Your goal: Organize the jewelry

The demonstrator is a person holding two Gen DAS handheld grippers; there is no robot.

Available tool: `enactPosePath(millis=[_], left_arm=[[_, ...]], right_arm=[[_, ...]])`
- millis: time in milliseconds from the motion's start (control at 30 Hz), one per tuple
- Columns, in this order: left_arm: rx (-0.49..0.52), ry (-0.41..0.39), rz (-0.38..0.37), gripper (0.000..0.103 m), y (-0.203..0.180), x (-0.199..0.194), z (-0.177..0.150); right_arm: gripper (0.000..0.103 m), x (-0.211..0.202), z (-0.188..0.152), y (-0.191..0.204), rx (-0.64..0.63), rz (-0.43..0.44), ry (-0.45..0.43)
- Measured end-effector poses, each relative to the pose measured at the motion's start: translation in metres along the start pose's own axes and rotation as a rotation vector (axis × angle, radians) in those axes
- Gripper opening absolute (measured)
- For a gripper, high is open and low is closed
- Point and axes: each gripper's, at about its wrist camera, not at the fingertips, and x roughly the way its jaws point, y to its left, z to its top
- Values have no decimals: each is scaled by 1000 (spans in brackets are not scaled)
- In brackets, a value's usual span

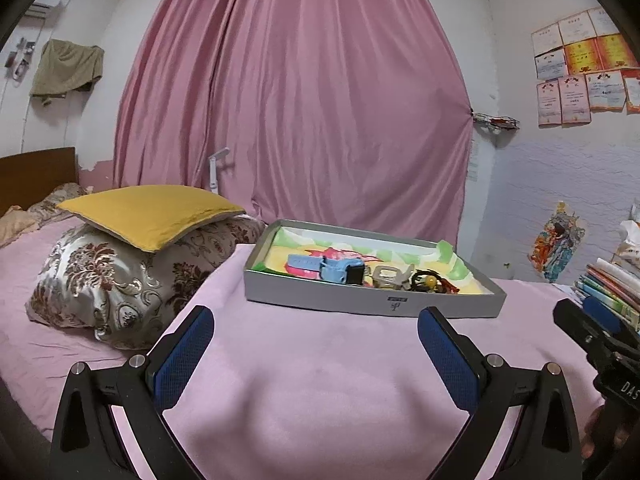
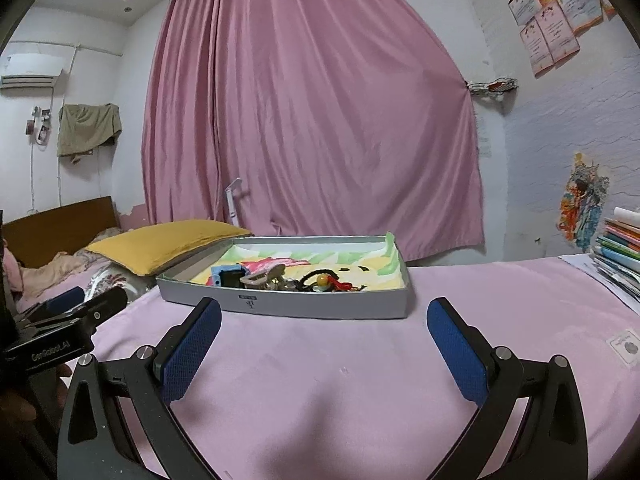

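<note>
A shallow grey box [image 1: 372, 302] [image 2: 288, 306] with a colourful lining sits on the pink bed cover ahead of both grippers. Inside lie a light-blue watch [image 1: 326, 268] [image 2: 226, 274], a pale hair claw clip [image 1: 390, 276] [image 2: 264, 274] and a black cord with a yellow bead and red tassel [image 1: 430, 282] [image 2: 326, 282]. My left gripper [image 1: 316, 316] is open and empty, short of the box. My right gripper [image 2: 326, 308] is open and empty, just before the box's front wall. Each gripper shows at the edge of the other's view.
A yellow cushion [image 1: 148, 214] lies on a floral pillow [image 1: 116, 276] at the left. A stack of books [image 2: 622, 246] stands at the right. A pink curtain [image 1: 296, 100] hangs behind the bed. The pink cover [image 2: 320, 380] spreads under both grippers.
</note>
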Motion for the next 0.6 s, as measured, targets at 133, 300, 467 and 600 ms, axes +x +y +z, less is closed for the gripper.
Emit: enactPosePath(millis=[133,300,467,600], left_arm=[[11,-54,36,102,0,-4,-10],[-6,-46,28,102,3,1,-17],[-10,-18,20,102,5,6,-21],[-21,-19,12,102,7,7,-23]], right_arm=[[101,3,-8,3,-8,-17,15],[101,5,-14,6,-28,-41,24],[101,4,-12,7,-31,-41,21],[101,3,-11,6,-25,-38,19]])
